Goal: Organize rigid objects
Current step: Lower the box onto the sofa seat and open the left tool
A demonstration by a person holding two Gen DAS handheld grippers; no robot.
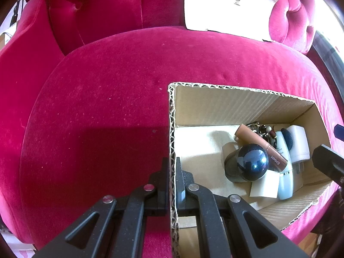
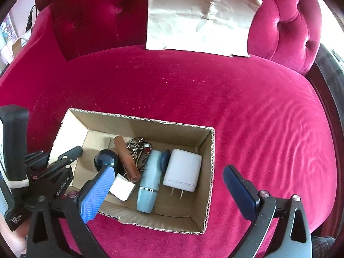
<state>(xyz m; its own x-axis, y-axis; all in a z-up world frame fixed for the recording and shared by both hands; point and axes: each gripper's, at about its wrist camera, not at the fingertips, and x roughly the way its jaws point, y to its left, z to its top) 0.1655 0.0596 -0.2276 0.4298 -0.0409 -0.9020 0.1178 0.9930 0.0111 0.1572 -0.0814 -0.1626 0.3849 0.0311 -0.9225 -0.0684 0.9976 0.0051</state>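
Seat: your cardboard box [image 2: 206, 172] sits on the pink velvet seat cushion [image 2: 258, 129], toward its near left part in the right wrist view; bare velvet lies broad to the box's right and behind it, up to the tufted backrest [image 2: 90, 17].
Paper: a creased sheet of pale paper [image 2: 200, 19] leans against the backrest, well apart from the box.
Box edges: the top is open, and the cut corrugated rim runs all round; the near wall looks ragged.
Box contents: all lie crowded toward the right half of the floor as the left wrist view shows it: a dark blue round-headed bottle [image 1: 250, 163], a brown lip-gloss tube [image 1: 261, 147], a bunch of keys and rings [image 2: 137, 148], a pale blue tube [image 2: 149, 180], a white plug charger [image 2: 182, 171], and a small white card [image 2: 121, 188]; they touch or overlap.
Free floor: the left half of the box floor is bare.
Left gripper [image 1: 172, 185]: your jaws are clamped on the box's left wall, one finger outside, one inside.
Right gripper [image 2: 169, 185]: your jaws stand wide apart above the near side of the box, holding nothing; the blue left pad [image 2: 96, 193] hangs over the box's near left part, the right pad [image 2: 238, 187] over bare velvet outside the right wall.
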